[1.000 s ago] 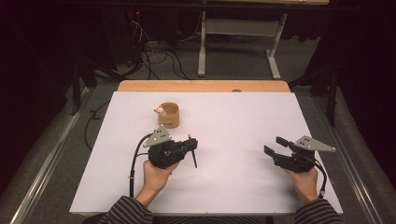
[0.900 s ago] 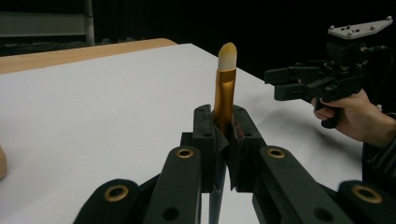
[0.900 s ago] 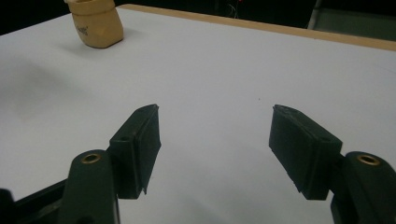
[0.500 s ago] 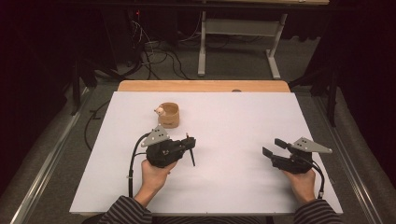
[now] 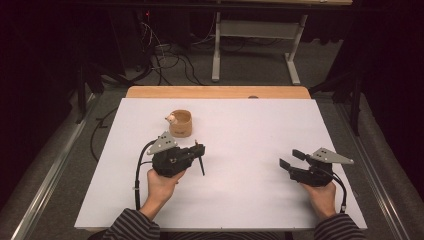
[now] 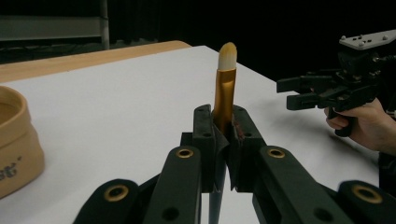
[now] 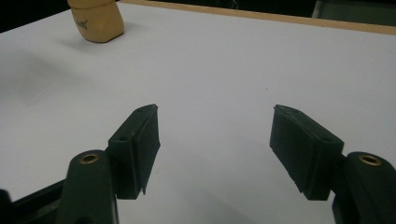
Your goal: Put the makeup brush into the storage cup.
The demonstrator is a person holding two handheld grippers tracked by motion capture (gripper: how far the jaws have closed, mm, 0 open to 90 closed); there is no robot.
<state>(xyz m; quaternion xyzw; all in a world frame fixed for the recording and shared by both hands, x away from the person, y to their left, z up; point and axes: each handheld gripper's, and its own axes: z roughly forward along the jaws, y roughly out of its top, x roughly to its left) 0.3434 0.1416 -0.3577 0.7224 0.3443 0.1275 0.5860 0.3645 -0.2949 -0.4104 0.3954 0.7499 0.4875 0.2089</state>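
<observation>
My left gripper [image 5: 198,149] [image 6: 223,140] is shut on a makeup brush [image 6: 225,88] with a gold ferrule and a pale bristle tip. The brush stands upright between the jaws, and its dark handle [image 5: 201,166] points down toward the white table top [image 5: 250,130]. A tan cup [image 5: 180,123] [image 6: 14,140] [image 7: 95,18] stands just behind the left gripper, with a small pale thing [image 5: 171,119] at its left rim. My right gripper [image 5: 292,159] [image 7: 215,140] [image 6: 292,91] hovers low at the right, open, with nothing between its jaws.
A wooden strip [image 5: 220,92] runs along the table's far edge. Beyond it are a dark floor with cables [image 5: 170,55] and a grey desk frame [image 5: 255,30]. Bare white surface lies between the two grippers.
Almost nothing has changed. The left gripper still holds the brush, and the right hand has drifted slightly toward the front edge.
</observation>
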